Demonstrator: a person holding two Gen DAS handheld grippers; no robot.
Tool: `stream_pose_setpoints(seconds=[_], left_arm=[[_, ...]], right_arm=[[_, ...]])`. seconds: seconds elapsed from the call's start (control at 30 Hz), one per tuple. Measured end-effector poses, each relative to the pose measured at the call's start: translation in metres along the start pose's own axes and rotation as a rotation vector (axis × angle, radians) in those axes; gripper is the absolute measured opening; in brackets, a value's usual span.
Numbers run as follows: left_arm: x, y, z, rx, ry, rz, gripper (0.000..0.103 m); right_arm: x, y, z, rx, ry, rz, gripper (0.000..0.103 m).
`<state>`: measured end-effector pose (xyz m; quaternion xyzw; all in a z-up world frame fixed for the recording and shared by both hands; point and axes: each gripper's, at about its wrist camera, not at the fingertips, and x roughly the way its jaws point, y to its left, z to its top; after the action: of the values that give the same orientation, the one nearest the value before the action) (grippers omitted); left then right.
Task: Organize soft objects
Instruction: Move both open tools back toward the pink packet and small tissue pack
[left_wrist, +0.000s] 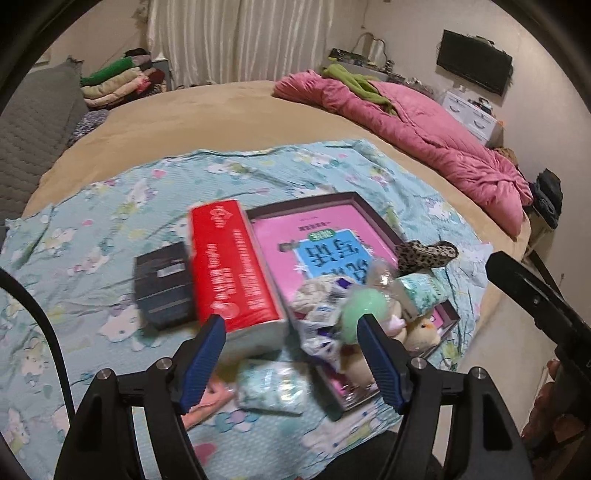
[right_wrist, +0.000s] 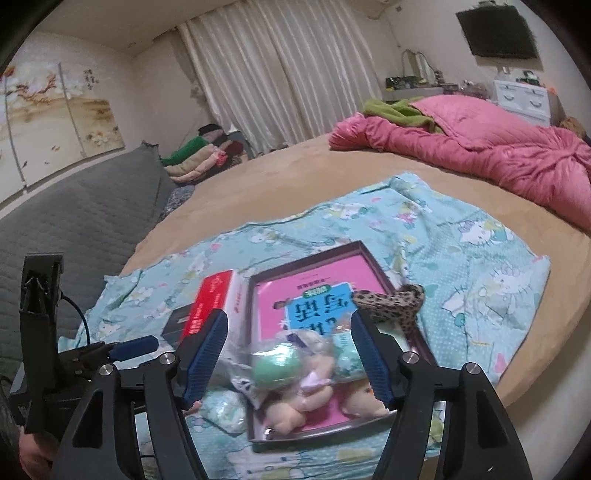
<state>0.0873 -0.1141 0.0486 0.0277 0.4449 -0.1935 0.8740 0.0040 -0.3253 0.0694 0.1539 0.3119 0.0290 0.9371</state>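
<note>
A dark tray (left_wrist: 354, 201) holding a pink book lies on a blue cartoon-print sheet (left_wrist: 110, 206). At its near end are piled a green ball (left_wrist: 360, 308), beige plush toys (left_wrist: 424, 330), crinkly packets and a leopard-print piece (left_wrist: 424, 254). A red tissue pack (left_wrist: 229, 266) and a dark box (left_wrist: 164, 288) lie left of the tray, a small teal packet (left_wrist: 275, 384) nearer. My left gripper (left_wrist: 291, 325) hovers open above the red pack's near end. My right gripper (right_wrist: 289, 319) is open over the green ball (right_wrist: 275, 363) and a doll (right_wrist: 317, 373), touching neither.
The sheet covers part of a round tan bed (right_wrist: 288, 173). A pink quilt (right_wrist: 498, 158) with a green cloth lies at the far right. A grey padded headboard (right_wrist: 74, 221) and folded clothes (right_wrist: 199, 155) are at the left. Curtains, white drawers and a wall screen stand behind.
</note>
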Motion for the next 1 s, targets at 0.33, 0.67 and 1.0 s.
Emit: stream_pose_setpoints(seconds=[0.33,0.67,1.0], left_arm=[[-0.031,0.080,-0.015,-0.101,-0.014,0.088,0.074],[-0.017,0.118,-0.049,-0.116,0.070,0.102,0.075],[0.038,0.113,-0.077,-0.012,0.167,0.023,0.075]], right_arm=[[0.014,0.072,-0.015,-0.194,0.085,0.093,0.072],[0.048,0.125,-0.057,-0.367,0.247,0.168,0.072],[0.096,0.139,-0.108,-0.602,0.417,0.094,0.072]])
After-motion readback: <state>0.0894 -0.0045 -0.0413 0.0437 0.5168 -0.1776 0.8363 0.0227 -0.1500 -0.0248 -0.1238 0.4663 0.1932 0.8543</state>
